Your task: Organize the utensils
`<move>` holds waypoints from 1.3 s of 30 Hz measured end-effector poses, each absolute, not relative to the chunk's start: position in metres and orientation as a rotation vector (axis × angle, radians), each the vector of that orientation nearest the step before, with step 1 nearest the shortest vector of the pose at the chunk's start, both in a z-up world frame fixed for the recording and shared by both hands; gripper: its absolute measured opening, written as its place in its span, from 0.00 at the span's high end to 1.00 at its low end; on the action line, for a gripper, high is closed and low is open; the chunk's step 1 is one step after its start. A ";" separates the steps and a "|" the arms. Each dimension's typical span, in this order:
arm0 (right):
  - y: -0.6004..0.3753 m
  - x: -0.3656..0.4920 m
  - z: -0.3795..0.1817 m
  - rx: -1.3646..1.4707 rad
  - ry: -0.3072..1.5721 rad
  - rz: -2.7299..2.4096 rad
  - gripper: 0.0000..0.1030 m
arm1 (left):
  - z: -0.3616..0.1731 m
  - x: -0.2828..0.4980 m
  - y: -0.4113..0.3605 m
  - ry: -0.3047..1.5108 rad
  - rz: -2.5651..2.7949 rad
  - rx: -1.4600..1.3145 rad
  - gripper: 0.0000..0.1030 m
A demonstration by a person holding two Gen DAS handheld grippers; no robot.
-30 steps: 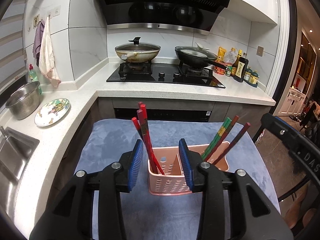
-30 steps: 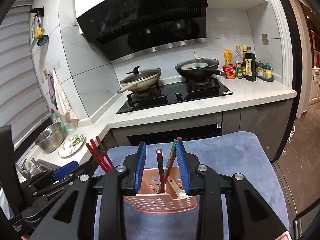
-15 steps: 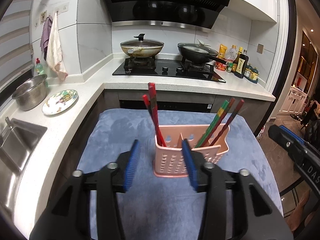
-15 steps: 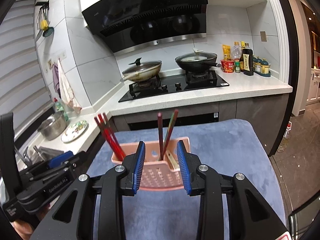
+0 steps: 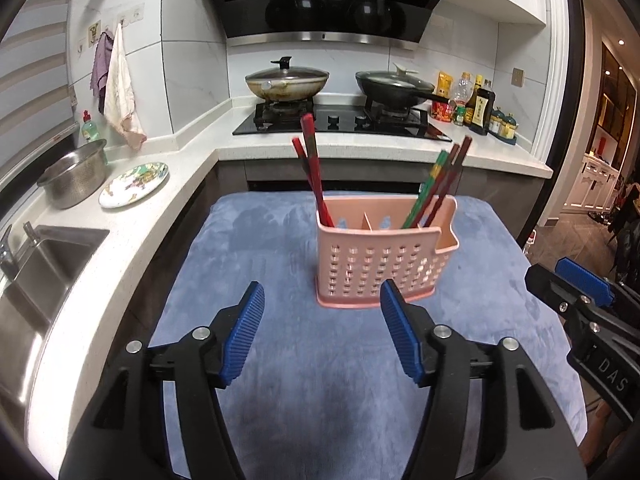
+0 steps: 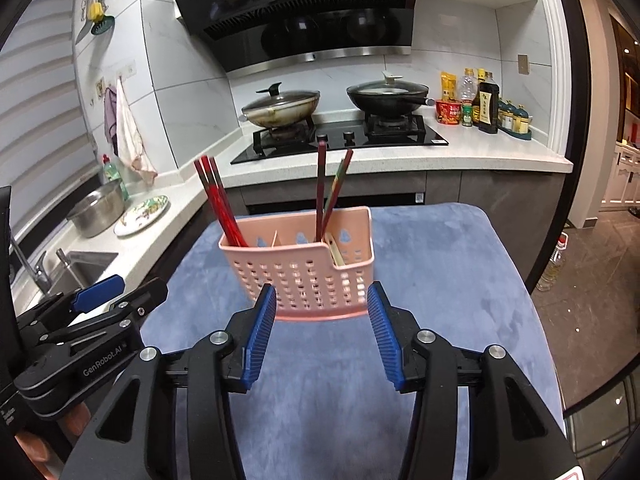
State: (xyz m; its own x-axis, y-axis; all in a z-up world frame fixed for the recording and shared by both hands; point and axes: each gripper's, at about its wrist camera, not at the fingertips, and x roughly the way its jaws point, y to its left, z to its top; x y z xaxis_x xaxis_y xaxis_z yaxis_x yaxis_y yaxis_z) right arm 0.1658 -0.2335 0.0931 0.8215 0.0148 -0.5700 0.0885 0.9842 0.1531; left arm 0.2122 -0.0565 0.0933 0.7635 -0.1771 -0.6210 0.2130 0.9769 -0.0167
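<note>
Kitchen surroundings frame the scene: a hob with two lidded pans sits far beyond both claws, and a blue velvety cloth (image 5: 280,380) covers the worktop directly beneath them. Ahead of the left claw (image 5: 322,330) stands a pink perforated utensil caddy (image 5: 376,268), just past its fingertips and slightly toward its right finger. The right claw (image 6: 322,330) faces the same caddy, whose lower front wall shows between its finger tips without touching them. Both claws are empty with jaws parted, and both have just been widening; nothing lies between the pads. That reads as a release finished, with the sorting apparently done. Inside the caddy, a red chopsticks bundle (image 5: 314,176) leans in the left end compartment, while dark and green-patterned chopsticks (image 5: 438,184) lean in the right one. The middle section looks empty.
</note>
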 end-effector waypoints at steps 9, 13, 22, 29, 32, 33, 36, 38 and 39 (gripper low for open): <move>-0.233 0.145 0.080 0.164 0.626 -0.068 0.43 | 0.073 0.196 -0.051 0.713 -0.191 0.040 0.35; -0.235 0.140 0.071 0.164 0.649 -0.080 0.41 | 0.067 0.190 -0.049 0.716 -0.181 0.040 0.28; -0.241 0.132 0.052 0.186 0.697 -0.087 0.25 | 0.058 0.183 -0.048 0.728 -0.163 0.046 0.17; -0.243 0.128 0.045 0.187 0.704 -0.116 0.17 | 0.054 0.181 -0.046 0.733 -0.143 0.046 0.12; -0.243 0.126 0.042 0.181 0.708 -0.112 0.15 | 0.052 0.181 -0.044 0.734 -0.140 0.047 0.11; -0.242 0.126 0.041 0.174 0.708 -0.120 0.07 | 0.052 0.181 -0.044 0.734 -0.137 0.050 0.11; -0.239 0.125 0.041 0.155 0.709 -0.125 0.06 | 0.050 0.180 -0.044 0.731 -0.130 0.063 0.09; -0.239 0.124 0.041 0.155 0.708 -0.131 0.06 | 0.049 0.179 -0.044 0.732 -0.132 0.061 0.09; -0.239 0.124 0.041 0.156 0.708 -0.131 0.06 | 0.048 0.179 -0.045 0.733 -0.131 0.061 0.09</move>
State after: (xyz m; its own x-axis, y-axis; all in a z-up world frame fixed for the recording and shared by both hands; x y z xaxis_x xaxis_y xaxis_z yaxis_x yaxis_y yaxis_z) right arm 0.1243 -0.2386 0.0410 0.7521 -0.0666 -0.6556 0.1725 0.9801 0.0983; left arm 0.1789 -0.0445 0.0485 0.7356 -0.0978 -0.6703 0.1403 0.9901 0.0094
